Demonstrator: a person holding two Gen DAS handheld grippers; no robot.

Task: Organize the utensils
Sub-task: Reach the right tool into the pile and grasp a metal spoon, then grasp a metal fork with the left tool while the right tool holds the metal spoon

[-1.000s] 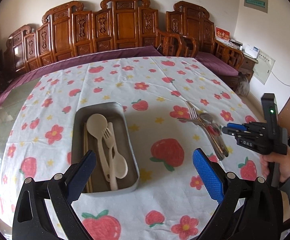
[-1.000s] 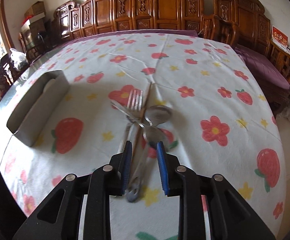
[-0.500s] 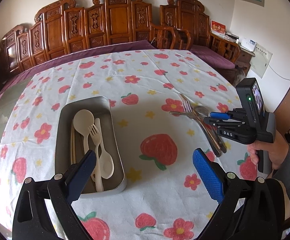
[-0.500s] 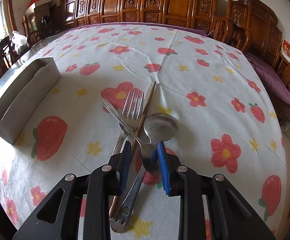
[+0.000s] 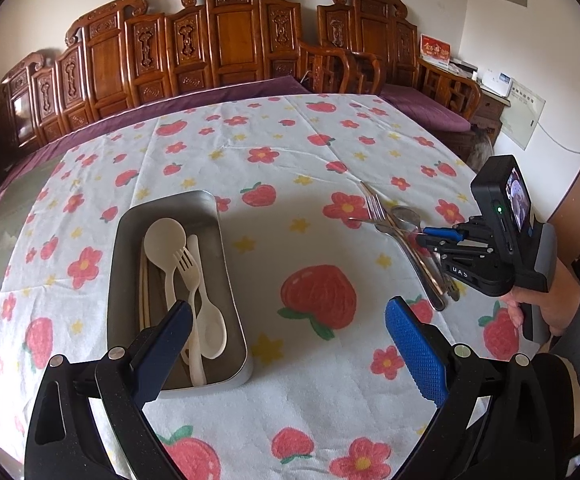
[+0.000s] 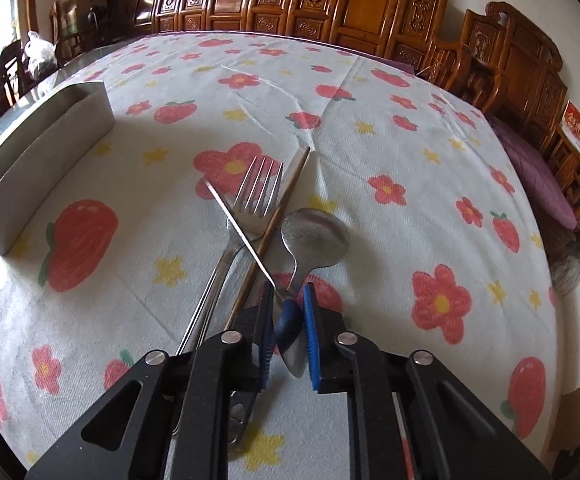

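The right gripper (image 6: 288, 320) is pinched narrow on the handle of a metal knife (image 6: 242, 232), whose blade lies slantwise over the fork (image 6: 256, 200), a chopstick (image 6: 286, 196) and beside the spoon (image 6: 316, 236). Lifting it could drag or flick them, or it may twist loose. The left gripper (image 5: 290, 344) hangs wide and empty near the tray (image 5: 230, 280).

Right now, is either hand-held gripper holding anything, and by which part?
The right hand-held gripper pinches the metal knife by its handle end, blade pointing away. The left hand-held gripper is open and empty.
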